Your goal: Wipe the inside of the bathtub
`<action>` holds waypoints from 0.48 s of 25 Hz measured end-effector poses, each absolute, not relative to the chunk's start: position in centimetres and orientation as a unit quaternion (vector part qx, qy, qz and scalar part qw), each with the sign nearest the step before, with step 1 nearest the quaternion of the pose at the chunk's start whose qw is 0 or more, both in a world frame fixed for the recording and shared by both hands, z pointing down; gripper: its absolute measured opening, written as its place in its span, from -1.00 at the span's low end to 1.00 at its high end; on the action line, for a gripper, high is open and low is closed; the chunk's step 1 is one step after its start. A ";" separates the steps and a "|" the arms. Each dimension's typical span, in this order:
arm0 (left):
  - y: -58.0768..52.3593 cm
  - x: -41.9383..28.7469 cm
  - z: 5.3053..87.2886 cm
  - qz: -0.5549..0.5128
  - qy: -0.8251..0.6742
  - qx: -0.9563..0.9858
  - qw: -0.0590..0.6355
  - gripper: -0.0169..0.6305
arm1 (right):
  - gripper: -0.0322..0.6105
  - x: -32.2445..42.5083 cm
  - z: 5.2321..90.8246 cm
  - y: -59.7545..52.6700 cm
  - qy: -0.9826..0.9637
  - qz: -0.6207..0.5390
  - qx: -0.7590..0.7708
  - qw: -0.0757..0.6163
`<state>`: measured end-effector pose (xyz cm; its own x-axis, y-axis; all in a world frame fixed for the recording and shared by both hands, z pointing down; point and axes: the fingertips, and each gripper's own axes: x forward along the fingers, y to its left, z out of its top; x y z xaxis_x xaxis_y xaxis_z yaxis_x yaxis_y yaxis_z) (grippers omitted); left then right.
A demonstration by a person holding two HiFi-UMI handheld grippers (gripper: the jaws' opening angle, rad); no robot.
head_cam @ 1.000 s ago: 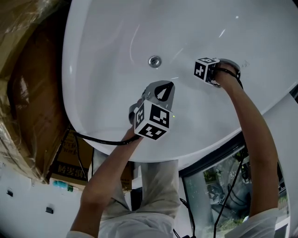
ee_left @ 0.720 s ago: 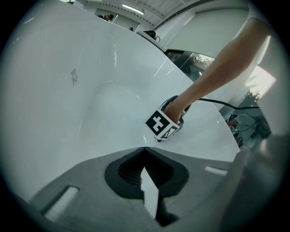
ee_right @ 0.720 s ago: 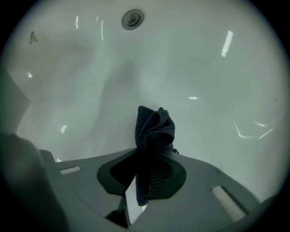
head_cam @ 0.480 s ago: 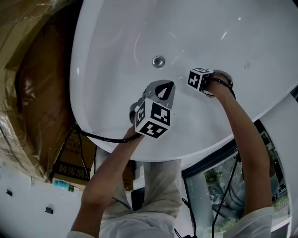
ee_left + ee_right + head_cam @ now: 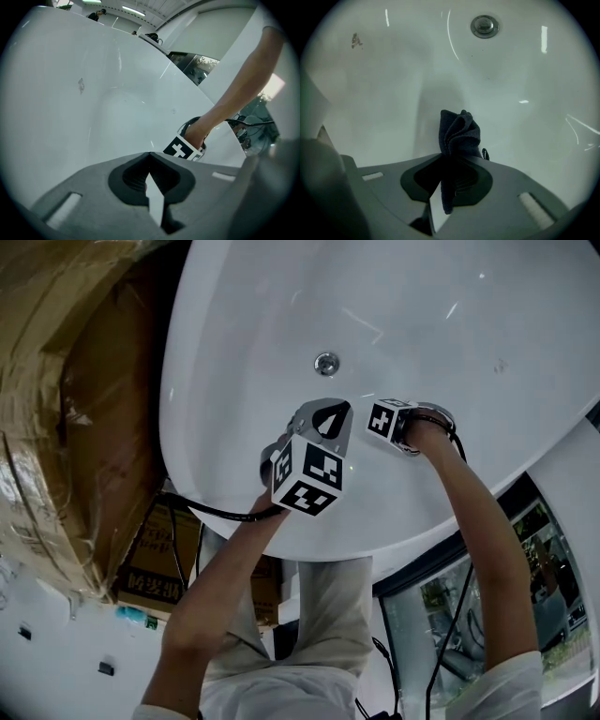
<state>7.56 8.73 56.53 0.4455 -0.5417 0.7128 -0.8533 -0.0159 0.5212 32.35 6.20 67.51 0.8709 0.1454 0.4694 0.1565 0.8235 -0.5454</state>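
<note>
- Bathtub (image 5: 422,315), white and glossy, fills most of the head view. Both my grippers are down inside its basin, over the curved wall near the rounded end.
- Its round metal drain (image 5: 326,363) sits in the tub surface just beyond both grippers. In the right gripper view it lies near the top edge, well apart from my jaws.
- My right gripper (image 5: 452,161) is pinching a dark blue cloth (image 5: 460,129). The cloth bunches up in folds past the jaw tips towards the white surface, and a short tail of it hangs back between the jaws. I cannot tell whether the folds actually touch the tub.
- My left gripper (image 5: 150,159) has its jaws pressed together at the tips, with nothing between them. It hangs above the tub wall, just beside the right gripper and on its left in the head view.
- In the left gripper view, the right gripper's marker cube (image 5: 183,150) shows just past my closed jaws, with my right forearm (image 5: 234,89) rising from it.
- A small dark smudge (image 5: 356,41) marks the tub wall up and to the left of the cloth, well apart from it.
- A black cable (image 5: 211,512) runs from the left gripper back over the tub's rim.
- Outside the tub, on the left of the head view, stands brown cardboard (image 5: 66,381) under clear plastic film.
</note>
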 end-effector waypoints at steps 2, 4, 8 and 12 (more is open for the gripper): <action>9.2 7.3 56.5 0.161 -0.503 0.693 0.490 -0.95 | -0.74 32.6 67.1 7.5 -0.256 0.020 -0.311 0.915; 9.6 7.3 56.5 0.162 -0.503 0.692 0.492 -0.95 | -0.74 32.7 66.0 9.3 -0.255 0.074 -0.322 0.908; 10.0 7.7 56.2 0.165 -0.499 0.696 0.490 -0.95 | -0.74 29.9 64.2 10.5 -0.303 0.161 -0.314 0.885; 10.1 8.2 56.1 0.166 -0.496 0.699 0.488 -0.95 | -0.74 27.3 63.7 8.0 -0.341 0.173 -0.289 0.877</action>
